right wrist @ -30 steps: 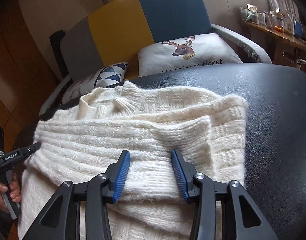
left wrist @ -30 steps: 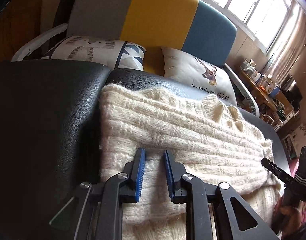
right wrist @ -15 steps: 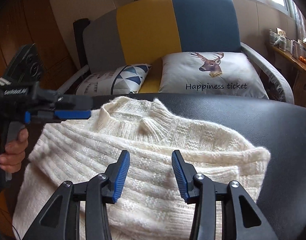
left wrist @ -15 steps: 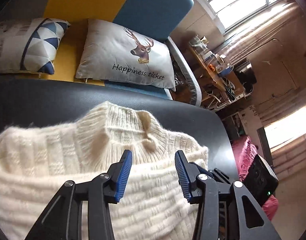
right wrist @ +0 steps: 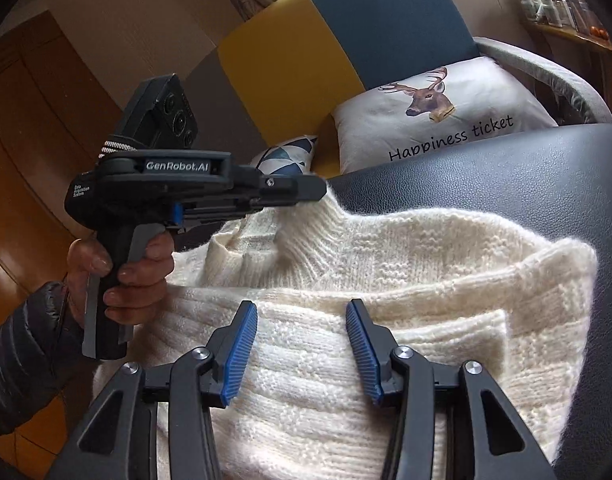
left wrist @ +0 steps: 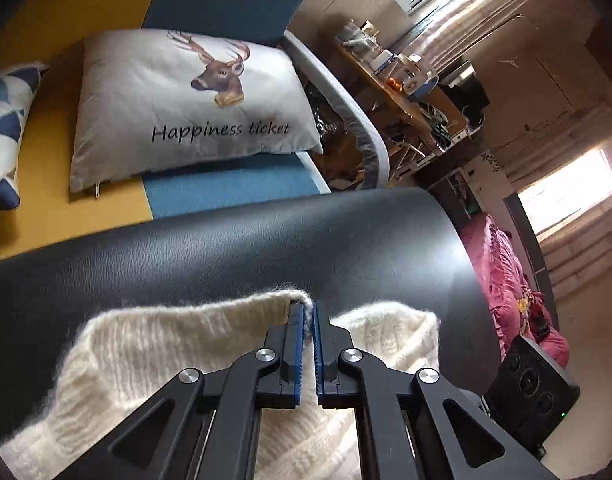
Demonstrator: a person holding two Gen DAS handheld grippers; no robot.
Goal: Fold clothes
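The sweater [right wrist: 386, 280] is a thick cream knit, lying partly folded on the black padded top [right wrist: 506, 172] and filling the space right under and ahead of the right gripper [right wrist: 302, 344]. From where I stand it looks soft and floppy, bulky but probably not heavy, fuzzy enough that the blue pads [right wrist: 240, 350] should bite without slipping, though a small pinch will likely stretch the knit and let the rest sag. I would take it at a doubled edge or the ribbed neck, where there is more to hold. Its neck [right wrist: 326, 216] points away from the right gripper toward the sofa [right wrist: 306, 52] and the deer pillow [right wrist: 434, 116]. The long axis seems to run front to back from that gripper, but the hem end is out of view, so I cannot be sure. A folded layer lies across the body just beyond the right jaws, with its end toward their right. The right gripper hangs above that layer, jaws wide and holding nothing. The left gripper [left wrist: 309, 312], held in a hand [right wrist: 122, 264] off to the right gripper's left, reaches in sideways at the neck, jaws pinched narrow on the collar edge [left wrist: 302, 300].
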